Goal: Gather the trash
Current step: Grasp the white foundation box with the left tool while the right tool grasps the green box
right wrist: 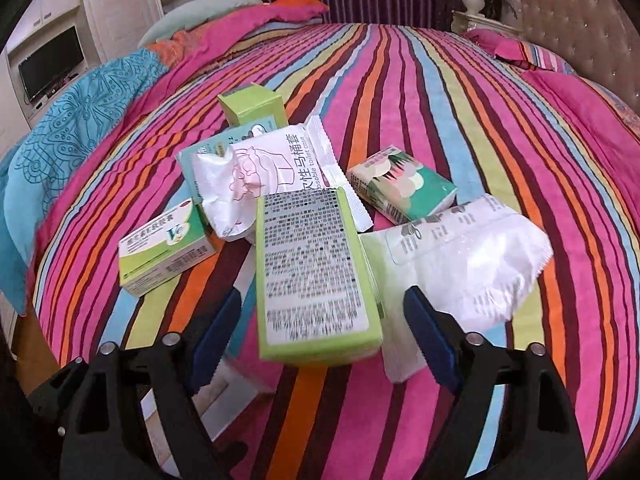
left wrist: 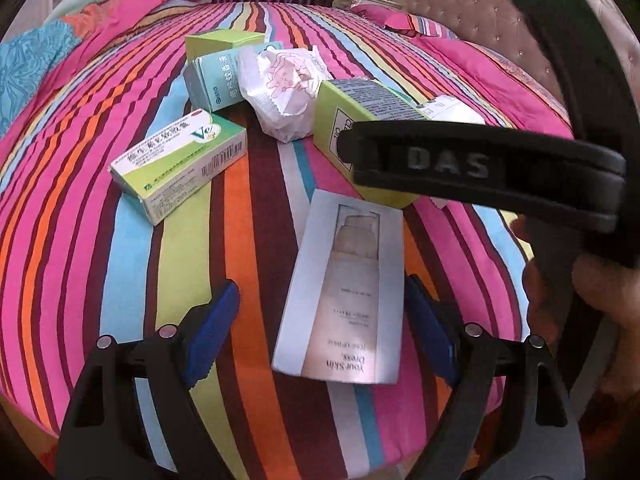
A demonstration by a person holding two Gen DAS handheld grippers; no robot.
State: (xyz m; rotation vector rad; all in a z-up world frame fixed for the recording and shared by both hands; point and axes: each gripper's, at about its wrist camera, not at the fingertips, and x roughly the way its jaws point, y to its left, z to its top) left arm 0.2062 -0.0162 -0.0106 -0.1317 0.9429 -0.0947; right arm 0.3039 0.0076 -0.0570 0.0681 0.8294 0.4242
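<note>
The step in hand looks like the reach for the first pieces of trash scattered on the striped bed (left wrist: pixel 100 208). The left tongs (left wrist: pixel 320 324) stand released astride the pale cosmetics box (left wrist: pixel 344 300), the right tongs (right wrist: pixel 320 320) released astride the green box (right wrist: pixel 312 276), pads apparently not yet pressing. Next, each should clench squarely on its box and lift.

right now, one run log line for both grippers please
left gripper: open, astride pale rectangular skincare carton | right gripper: open, astride tall lime-green cardboard box
</note>
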